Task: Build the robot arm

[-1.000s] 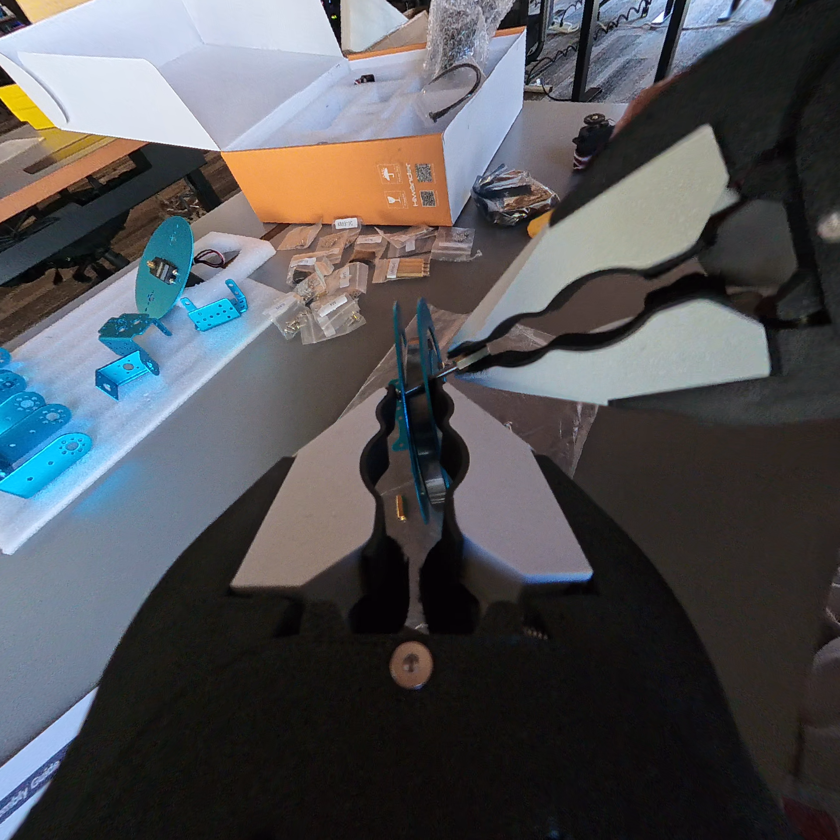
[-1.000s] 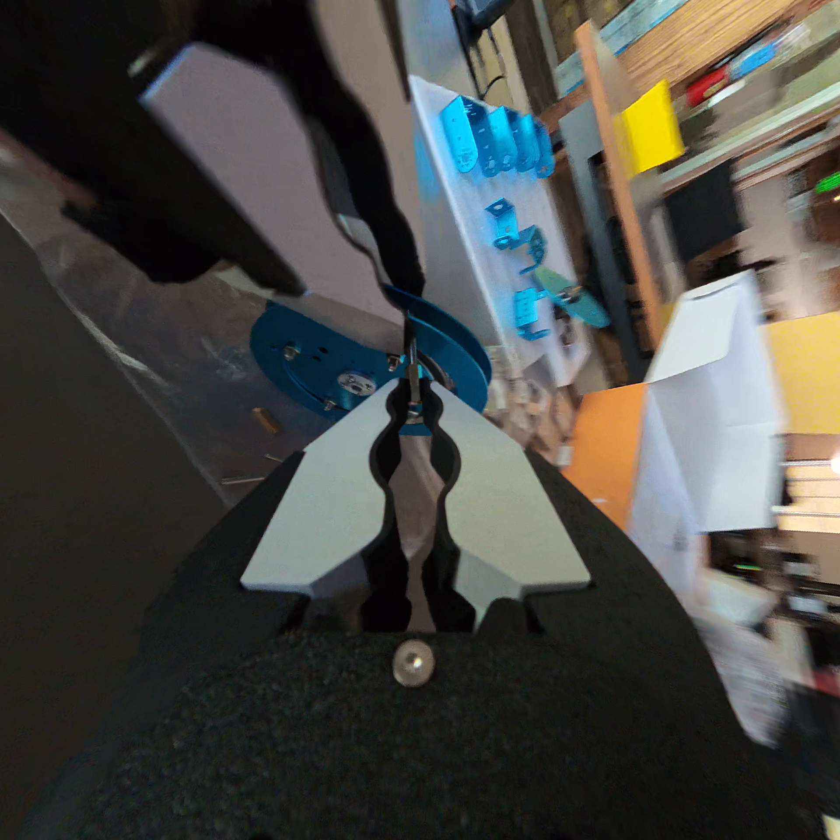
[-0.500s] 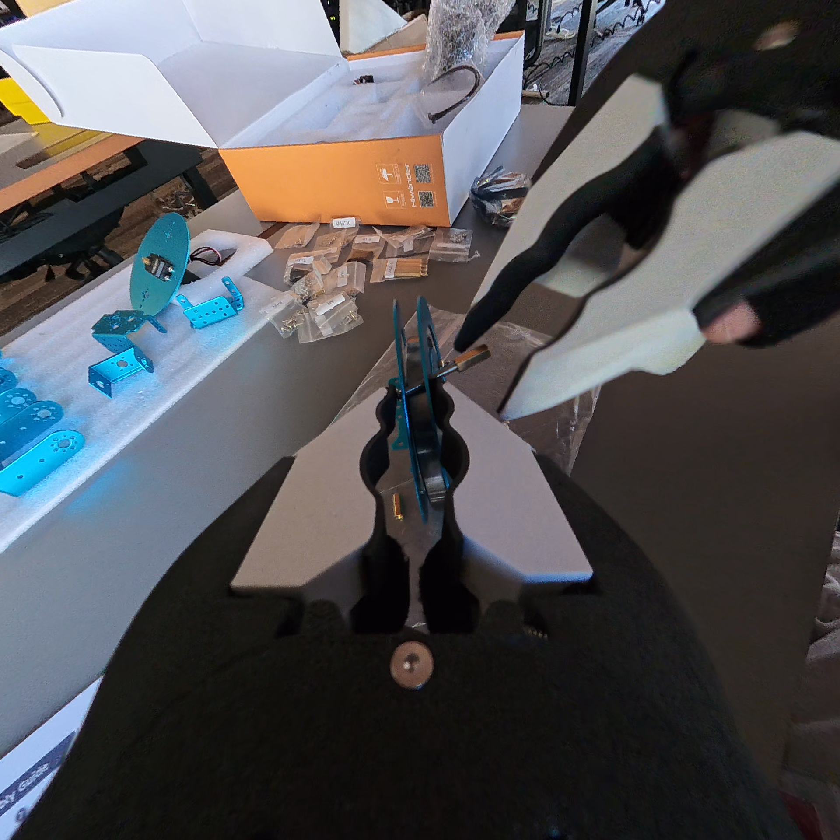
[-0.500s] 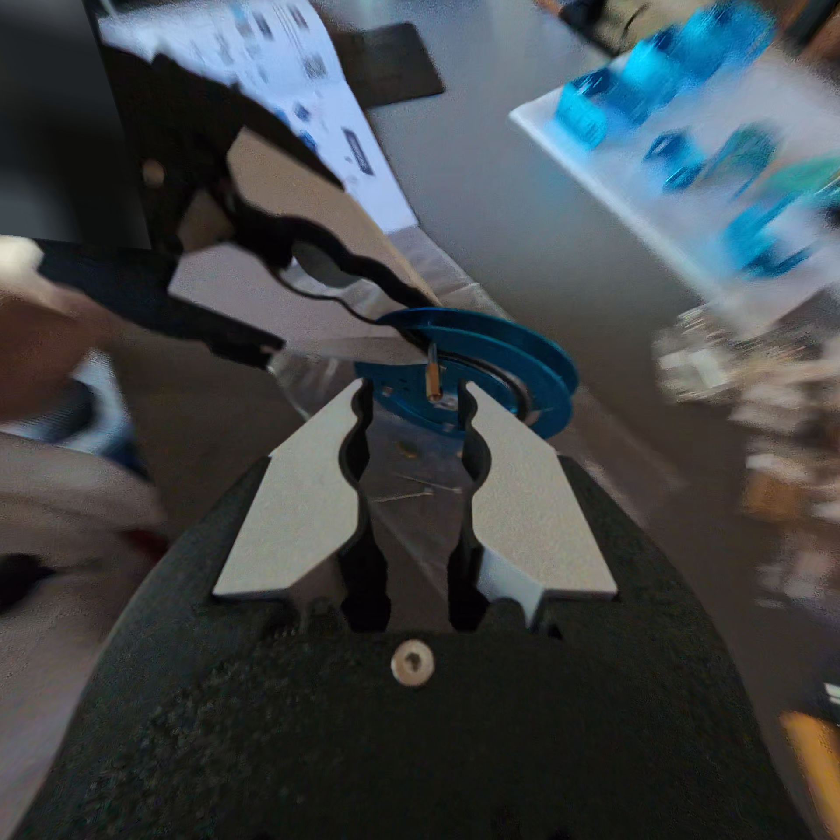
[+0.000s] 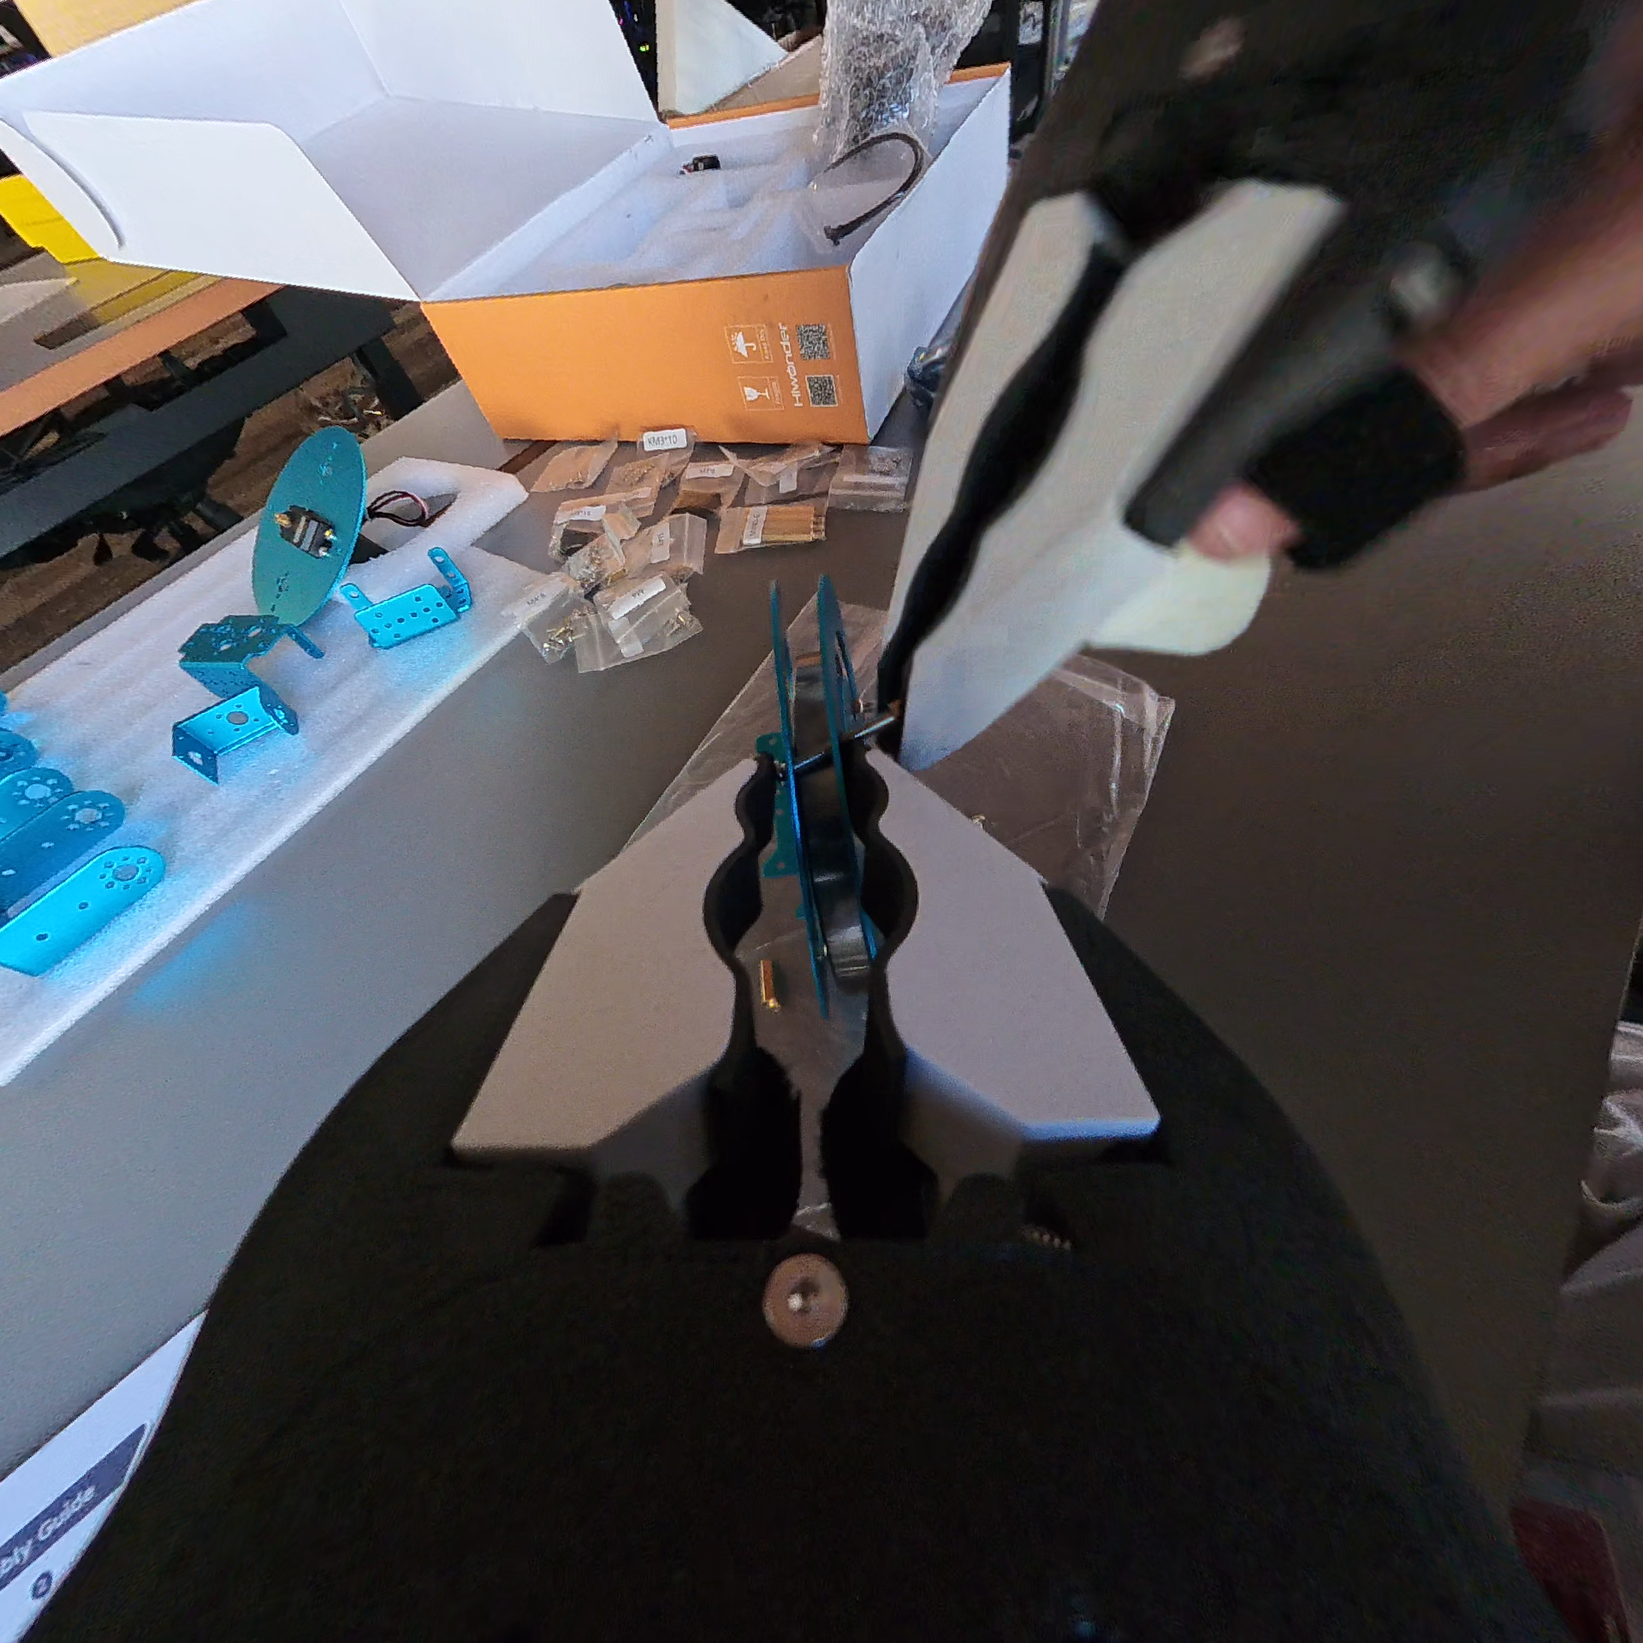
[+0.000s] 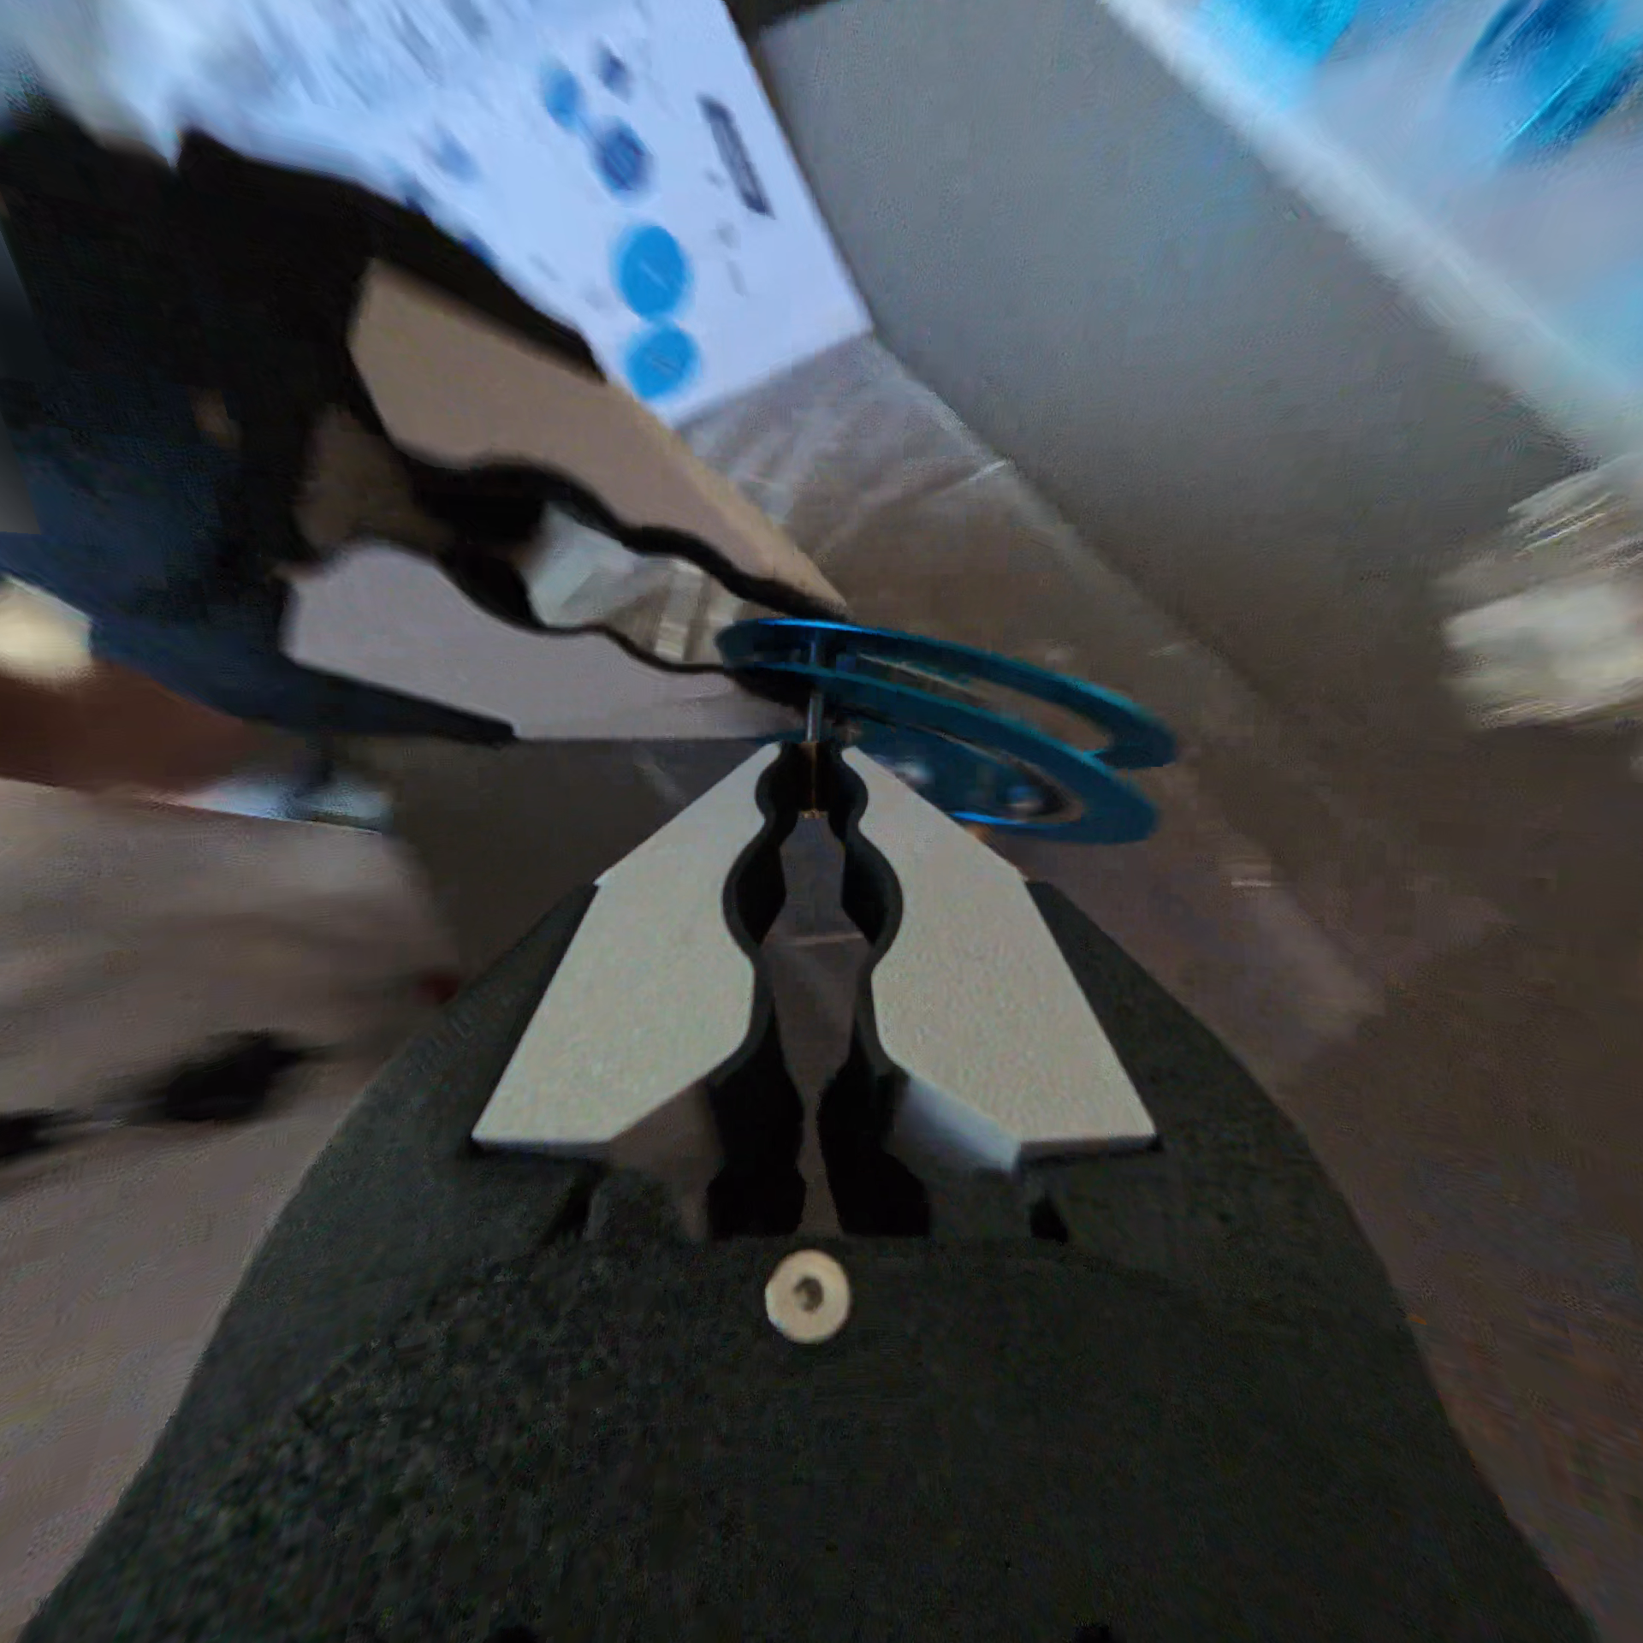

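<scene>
My left gripper (image 5: 818, 765) is shut on a blue disc assembly (image 5: 834, 640): two round blue plates held on edge with a black ring between them. A thin screw sticks out of its right side and ends in a brass standoff (image 5: 885, 709). My right gripper (image 6: 811, 760) is shut on that brass standoff (image 6: 811, 787), just below the blue disc assembly (image 6: 1049, 711), which lies flat in this blurred view. The right gripper also shows in the left wrist view (image 5: 898, 711), coming down from the upper right with its tips at the standoff. The left gripper (image 6: 773, 645) shows at left.
An open orange and white box (image 5: 640, 356) stands at the back. Small bags of screws (image 5: 640, 569) lie before it. A white foam sheet (image 5: 133, 800) at left carries blue brackets (image 5: 231, 725) and a blue disc with a servo (image 5: 307, 524). A loose brass standoff (image 5: 769, 982) and clear plastic bag (image 5: 1093, 800) lie below. Both grippers' tips are close together, under 4 cm apart.
The right gripper, shut on the standoff a second ago, opened and drew back, turned, and has now closed on the standoff again. The left gripper and disc assembly have held still.
</scene>
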A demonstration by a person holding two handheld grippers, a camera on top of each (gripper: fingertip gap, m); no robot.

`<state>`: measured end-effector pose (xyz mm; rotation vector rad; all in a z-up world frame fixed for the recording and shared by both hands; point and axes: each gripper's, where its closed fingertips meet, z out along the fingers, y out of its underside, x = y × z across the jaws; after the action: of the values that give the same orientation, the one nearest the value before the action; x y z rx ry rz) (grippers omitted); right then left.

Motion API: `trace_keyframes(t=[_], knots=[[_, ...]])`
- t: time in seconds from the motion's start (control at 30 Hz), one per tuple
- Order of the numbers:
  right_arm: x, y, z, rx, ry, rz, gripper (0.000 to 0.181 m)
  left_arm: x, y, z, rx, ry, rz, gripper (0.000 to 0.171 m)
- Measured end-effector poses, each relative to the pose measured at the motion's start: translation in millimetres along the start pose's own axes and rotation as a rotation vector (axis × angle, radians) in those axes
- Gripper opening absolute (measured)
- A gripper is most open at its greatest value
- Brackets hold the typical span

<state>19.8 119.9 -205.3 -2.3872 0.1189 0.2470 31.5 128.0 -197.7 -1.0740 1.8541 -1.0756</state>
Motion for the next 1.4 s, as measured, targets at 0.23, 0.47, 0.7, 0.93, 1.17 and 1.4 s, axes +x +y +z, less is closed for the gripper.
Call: trace_keyframes(t=[0.23, 0.47, 0.7, 0.93, 1.17, 1.4], knots=[[-10, -6, -1, 0.163, -0.530, 0.527, 0.005, -2, 0, 0, -0.001, -0.006, -0.008, 0.016], [17, -6, -13, 0.004, 0.658, -0.646, 0.030, -4, 1, 1, -0.010, -0.008, -0.026, 0.015], [29, -3, -5, -0.164, 0.904, -0.897, 0.003, 2, -1, 2, -0.001, -0.004, -0.013, 0.015], [2, 13, 10, -0.058, 0.088, -0.065, 0.002, 4, 0, -1, 0.020, 0.003, -0.006, 0.015], [-9, 10, 10, 0.027, -0.199, 0.229, 0.004, 3, -2, 1, 0.019, 0.001, -0.012, 0.015], [4, 1, -7, -0.029, 0.591, -0.559, 0.025, 1, 0, 0, 0.013, -0.001, -0.019, 0.015]])
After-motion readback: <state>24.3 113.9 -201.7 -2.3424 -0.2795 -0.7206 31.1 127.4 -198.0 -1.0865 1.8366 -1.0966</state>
